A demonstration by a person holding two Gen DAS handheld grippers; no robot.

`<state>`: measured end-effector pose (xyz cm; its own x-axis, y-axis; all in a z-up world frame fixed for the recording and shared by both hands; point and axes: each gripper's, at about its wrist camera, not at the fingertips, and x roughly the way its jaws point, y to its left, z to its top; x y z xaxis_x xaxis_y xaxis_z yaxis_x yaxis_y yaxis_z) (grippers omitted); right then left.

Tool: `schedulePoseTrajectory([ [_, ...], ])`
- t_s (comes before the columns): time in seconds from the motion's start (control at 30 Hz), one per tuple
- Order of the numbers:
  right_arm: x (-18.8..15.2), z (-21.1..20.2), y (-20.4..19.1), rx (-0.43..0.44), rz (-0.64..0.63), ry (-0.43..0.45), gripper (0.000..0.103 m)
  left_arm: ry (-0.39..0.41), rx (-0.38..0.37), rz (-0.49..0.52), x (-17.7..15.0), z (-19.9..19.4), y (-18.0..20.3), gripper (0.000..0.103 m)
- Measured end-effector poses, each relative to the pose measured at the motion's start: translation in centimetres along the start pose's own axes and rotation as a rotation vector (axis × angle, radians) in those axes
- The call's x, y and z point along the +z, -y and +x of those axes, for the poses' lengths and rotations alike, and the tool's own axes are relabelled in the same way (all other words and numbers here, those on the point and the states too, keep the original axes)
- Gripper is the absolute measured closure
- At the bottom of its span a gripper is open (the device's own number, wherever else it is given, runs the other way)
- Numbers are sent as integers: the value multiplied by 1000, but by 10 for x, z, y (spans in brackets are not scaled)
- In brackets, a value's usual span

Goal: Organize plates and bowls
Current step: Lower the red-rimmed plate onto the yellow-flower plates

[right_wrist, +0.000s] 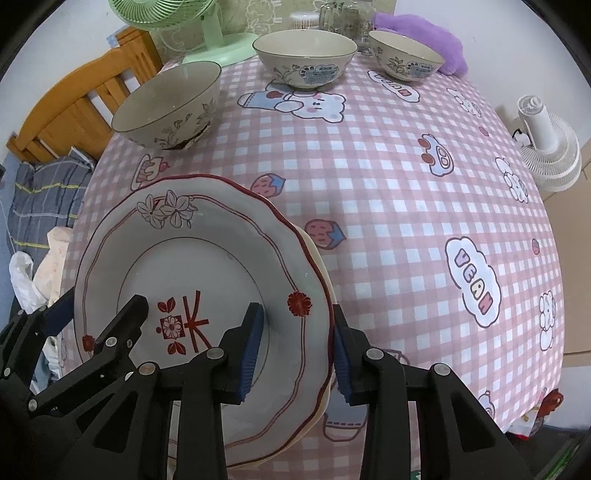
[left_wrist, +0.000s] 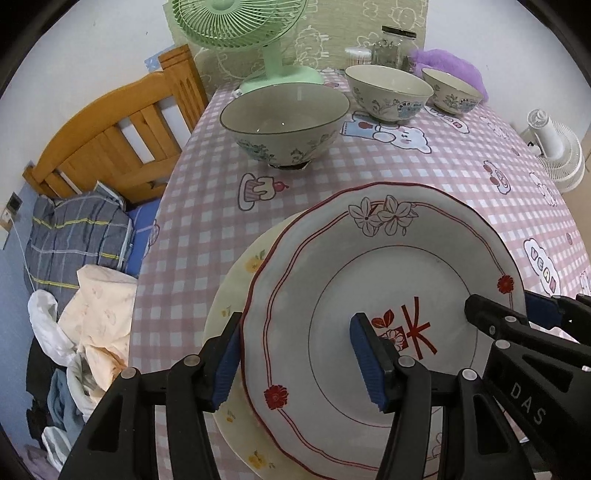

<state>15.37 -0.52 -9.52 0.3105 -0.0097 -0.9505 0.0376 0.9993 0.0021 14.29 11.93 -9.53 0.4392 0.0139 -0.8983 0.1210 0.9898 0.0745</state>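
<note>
A white plate with a red scalloped rim point(left_wrist: 369, 266) point(right_wrist: 207, 258) lies on a pale yellow flowered plate point(left_wrist: 236, 280) point(right_wrist: 314, 254) at the near side of the pink checked table. My left gripper point(left_wrist: 297, 360) point(right_wrist: 92, 317) straddles the plate's left rim, one pad outside and one over the plate's well, jaws wide apart. My right gripper point(right_wrist: 297, 354) point(left_wrist: 517, 314) straddles the right rim the same way, with a small gap showing at its pads. A large bowl point(left_wrist: 284, 122) point(right_wrist: 170, 107), a middle bowl point(left_wrist: 389, 92) point(right_wrist: 304, 59) and a small bowl point(left_wrist: 450, 90) point(right_wrist: 404, 55) stand apart at the far side.
At the table's back stand a green fan point(left_wrist: 240, 29), a glass jar point(left_wrist: 397, 44) and a purple plush point(left_wrist: 454, 64). A wooden bed frame point(left_wrist: 110, 129) with bedding and clothes lies past the left table edge. A white fan point(right_wrist: 546, 147) stands on the floor at the right.
</note>
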Motion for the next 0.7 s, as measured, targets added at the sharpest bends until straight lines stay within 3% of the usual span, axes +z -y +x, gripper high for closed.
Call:
schedulePoseTrajectory([
  [0.17,-1,-2,3,17,9,3,65,7,-1,8,0,1,1,44],
  [0.27,0,-14,7,8,16,60,66,7,0,7,0,1,2,44],
  [0.33,1,-19,7,3,0,93,78,7,3,6,0,1,2,44],
  [0.7,-4,-9,-4,46,-39,50,79,-18,52,12,-4,1,-4,37],
])
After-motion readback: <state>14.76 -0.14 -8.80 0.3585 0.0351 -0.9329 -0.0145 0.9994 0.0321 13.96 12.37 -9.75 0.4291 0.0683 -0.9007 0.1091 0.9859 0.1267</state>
